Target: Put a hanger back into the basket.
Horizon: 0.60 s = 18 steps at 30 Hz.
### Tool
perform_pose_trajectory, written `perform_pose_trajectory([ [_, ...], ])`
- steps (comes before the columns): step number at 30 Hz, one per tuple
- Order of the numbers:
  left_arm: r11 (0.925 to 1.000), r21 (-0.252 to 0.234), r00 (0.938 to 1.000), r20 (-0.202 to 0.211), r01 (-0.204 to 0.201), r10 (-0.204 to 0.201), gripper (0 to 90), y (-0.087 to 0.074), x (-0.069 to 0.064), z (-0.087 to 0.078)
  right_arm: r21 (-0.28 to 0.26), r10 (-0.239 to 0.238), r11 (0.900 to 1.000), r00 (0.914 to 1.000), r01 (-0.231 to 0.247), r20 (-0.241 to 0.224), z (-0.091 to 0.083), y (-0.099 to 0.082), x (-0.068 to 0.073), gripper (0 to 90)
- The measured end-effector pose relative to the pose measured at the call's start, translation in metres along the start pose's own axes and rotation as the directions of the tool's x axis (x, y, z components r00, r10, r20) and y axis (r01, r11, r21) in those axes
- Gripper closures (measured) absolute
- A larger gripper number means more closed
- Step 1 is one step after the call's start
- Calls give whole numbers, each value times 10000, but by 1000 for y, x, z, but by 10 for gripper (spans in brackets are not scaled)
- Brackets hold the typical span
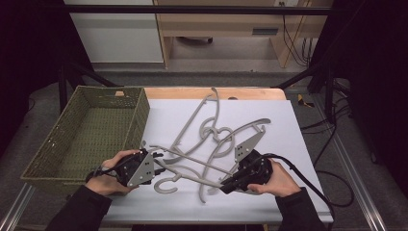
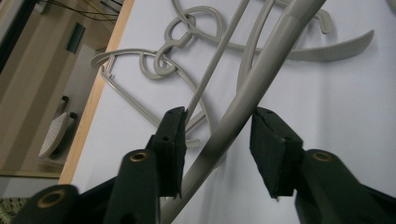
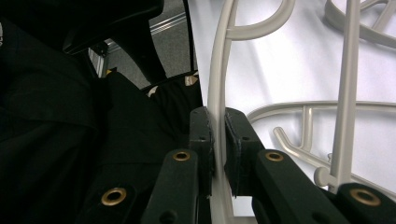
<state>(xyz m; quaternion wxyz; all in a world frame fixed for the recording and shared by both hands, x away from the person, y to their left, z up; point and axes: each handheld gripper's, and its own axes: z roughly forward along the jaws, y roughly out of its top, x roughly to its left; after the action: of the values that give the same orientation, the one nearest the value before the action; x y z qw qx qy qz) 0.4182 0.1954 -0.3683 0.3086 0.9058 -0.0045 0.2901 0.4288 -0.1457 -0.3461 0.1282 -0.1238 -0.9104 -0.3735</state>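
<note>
Several grey plastic hangers lie tangled on the white table top. My right gripper is at the front right, shut on the lower bar of one grey hanger, which runs straight up between its pads. My left gripper is at the front left, beside the basket. In the left gripper view its jaws stand apart around a thick hanger arm; the arm lies close to the left pad, and a gap shows on the right side. A thin rod crosses by the left fingertip.
A green woven basket stands at the table's left, nothing visible inside. The wooden table edge runs along the back. A black cable trails from the right gripper off the right side. Dark sleeves come in from the front edge.
</note>
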Motion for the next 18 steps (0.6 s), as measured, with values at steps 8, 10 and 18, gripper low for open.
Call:
perform_pose_trajectory([
  [8, 9897, 555, 9912, -44, -1319, 1323, 706, 0, -4, -3, 19, -50, 10000, 9997, 50, -237, -1, 0, 0, 826],
  [10, 9885, 553, 9898, -101, -1411, 1418, 721, 0, -5, -4, -74, -80, 9999, 9998, 79, -157, -1, 0, -1, 824],
  [18, 9937, 360, 9943, 10, -1061, 1062, 814, 2, -6, -13, -413, -35, 9991, 9981, 60, 610, -9, -3, -6, 793],
])
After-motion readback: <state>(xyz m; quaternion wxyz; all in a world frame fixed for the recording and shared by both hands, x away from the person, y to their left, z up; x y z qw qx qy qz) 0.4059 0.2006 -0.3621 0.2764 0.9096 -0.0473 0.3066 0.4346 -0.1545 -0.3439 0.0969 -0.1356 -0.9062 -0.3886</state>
